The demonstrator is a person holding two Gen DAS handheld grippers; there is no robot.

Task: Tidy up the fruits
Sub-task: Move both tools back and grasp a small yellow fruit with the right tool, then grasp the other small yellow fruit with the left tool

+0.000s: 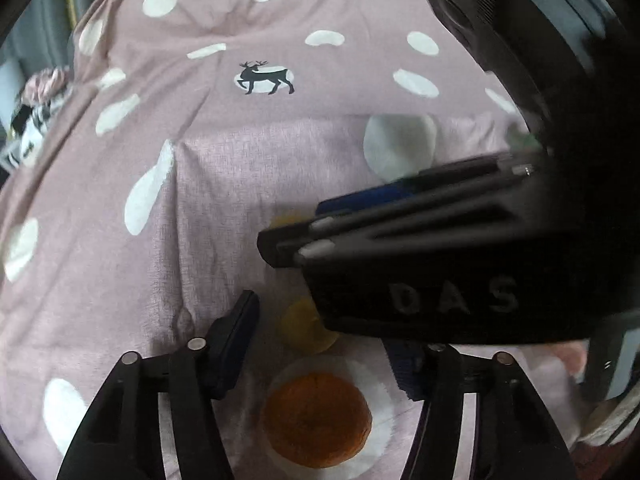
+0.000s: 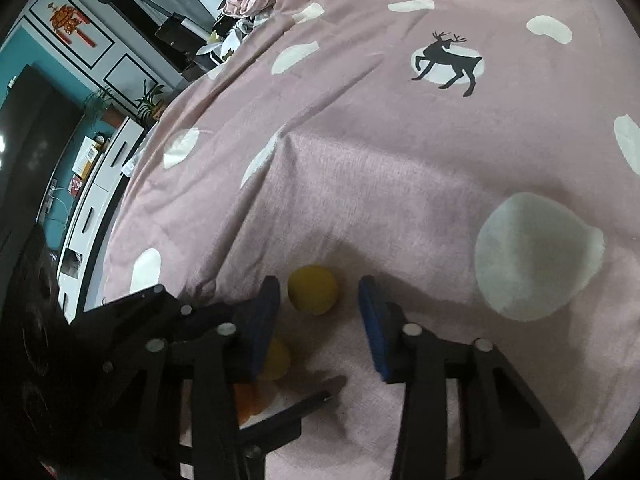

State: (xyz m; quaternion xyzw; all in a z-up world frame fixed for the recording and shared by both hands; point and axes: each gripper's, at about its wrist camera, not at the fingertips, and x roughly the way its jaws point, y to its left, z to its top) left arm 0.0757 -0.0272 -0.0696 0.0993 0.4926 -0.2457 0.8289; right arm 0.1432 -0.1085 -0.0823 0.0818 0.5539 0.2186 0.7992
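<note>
Left claw (image 1: 328,352): parted, astride the nearer yellow fruit (image 1: 304,326), not pressing.
Right claw (image 2: 318,312): parted around the farther yellow fruit (image 2: 313,289), untouched.
Orange fruit (image 1: 316,420): bedspread (image 1: 224,184), six o'clock.
Progress: nothing gathered yet.

Three round fruits lie close together on a pink spotted bed: an orange (image 1: 316,420) on a white spot, and two small yellow fruits (image 2: 313,289) (image 2: 277,358) beside it.
</note>
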